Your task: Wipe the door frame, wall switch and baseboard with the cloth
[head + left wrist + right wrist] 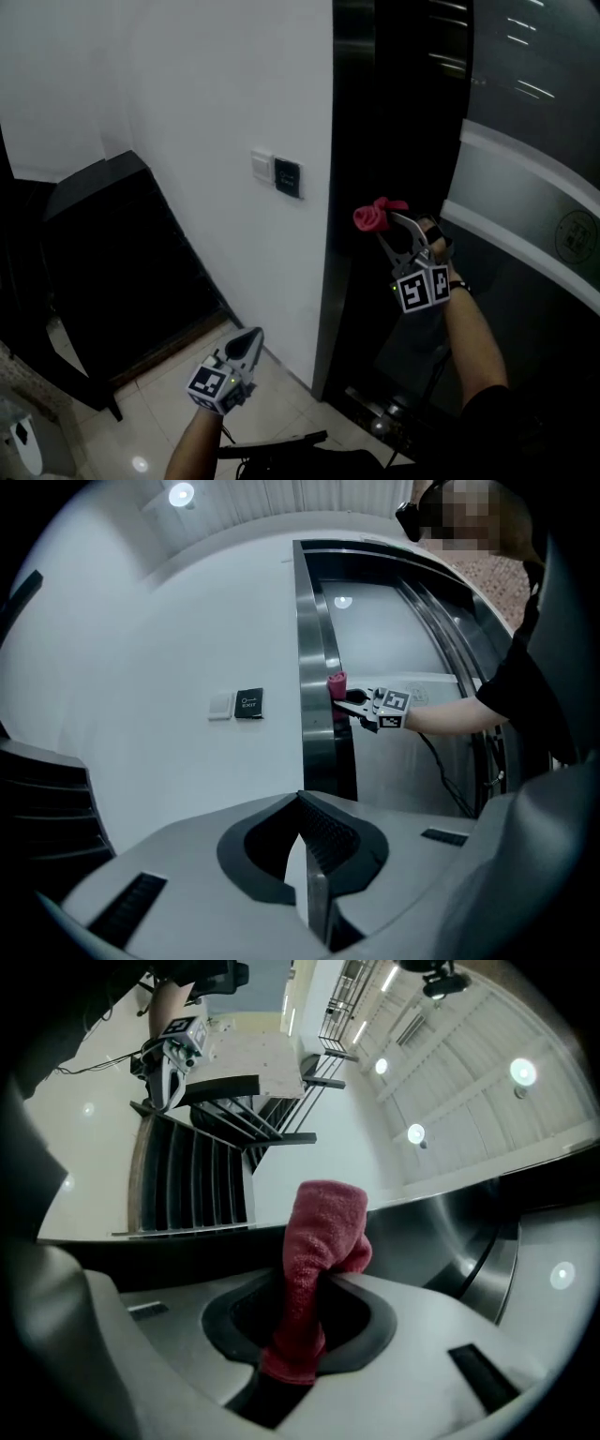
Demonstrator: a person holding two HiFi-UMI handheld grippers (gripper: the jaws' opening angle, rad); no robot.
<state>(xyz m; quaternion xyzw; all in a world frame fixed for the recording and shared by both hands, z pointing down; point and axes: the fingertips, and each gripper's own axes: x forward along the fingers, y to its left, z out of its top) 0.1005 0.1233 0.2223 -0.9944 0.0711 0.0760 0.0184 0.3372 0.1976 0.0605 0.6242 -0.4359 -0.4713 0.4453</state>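
Observation:
A red cloth (373, 216) is pinched in my right gripper (392, 223), which is shut on it and holds it against the dark metal door frame (352, 122). The right gripper view shows the cloth (319, 1260) sticking up from the closed jaws beside the frame (487, 1232). The wall switch (263, 167), a white plate, sits next to a black exit button (288, 176) on the white wall, left of the frame. My left gripper (247, 343) hangs low near the floor, shut and holding nothing. From its view I see the cloth (336, 682), the right gripper (345, 701) and the switch (221, 706).
A dark cabinet (112, 253) stands at the left against the wall, above a light tiled floor (150, 431). A dark baseboard (178, 345) runs along the wall's foot. A glass door panel (534, 187) lies right of the frame. A black cable (448, 780) hangs below my right arm.

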